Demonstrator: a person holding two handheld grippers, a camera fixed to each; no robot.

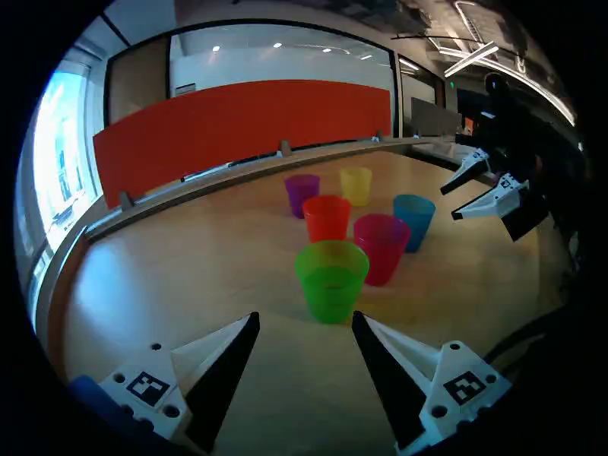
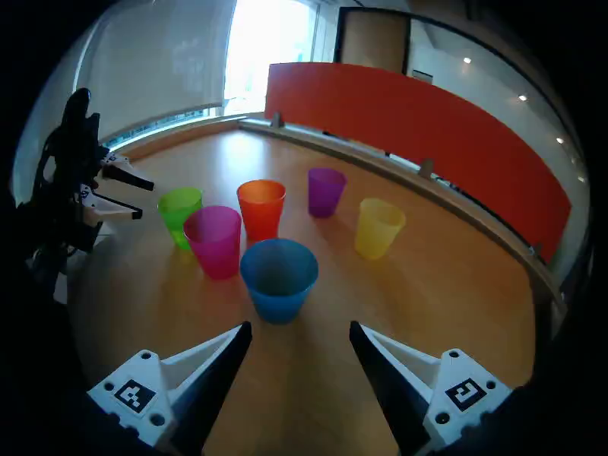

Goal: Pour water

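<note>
Six plastic cups stand upright in a loose cluster on the pale wooden tabletop point(image 1: 190, 258), and I cannot tell whether any of them holds water.

In the left gripper view, my left gripper point(image 1: 305, 319) has its fingers spread wide apart, gripping nothing. The translucent green plastic cup point(image 1: 331, 280) stands just beyond the tips at twelve o'clock, untouched. The magenta plastic cup point(image 1: 381, 247) is close beside it at one o'clock, and the orange plastic cup point(image 1: 327, 217) stands behind it at twelve. The blue plastic cup point(image 1: 414, 220) lies farther off at one o'clock. The purple plastic cup point(image 1: 302, 194) and the yellow plastic cup point(image 1: 356, 185) stand farthest back, slightly apart from each other.

In the right gripper view, my right gripper point(image 2: 300, 327) is also spread open and empty. The blue plastic cup is just ahead of its tips at twelve o'clock, not touching them. The left gripper hangs in the air at nine o'clock, near the green cup.

Past the cups, a long red-orange partition panel point(image 1: 243, 125) runs along the table's far edge.
</note>
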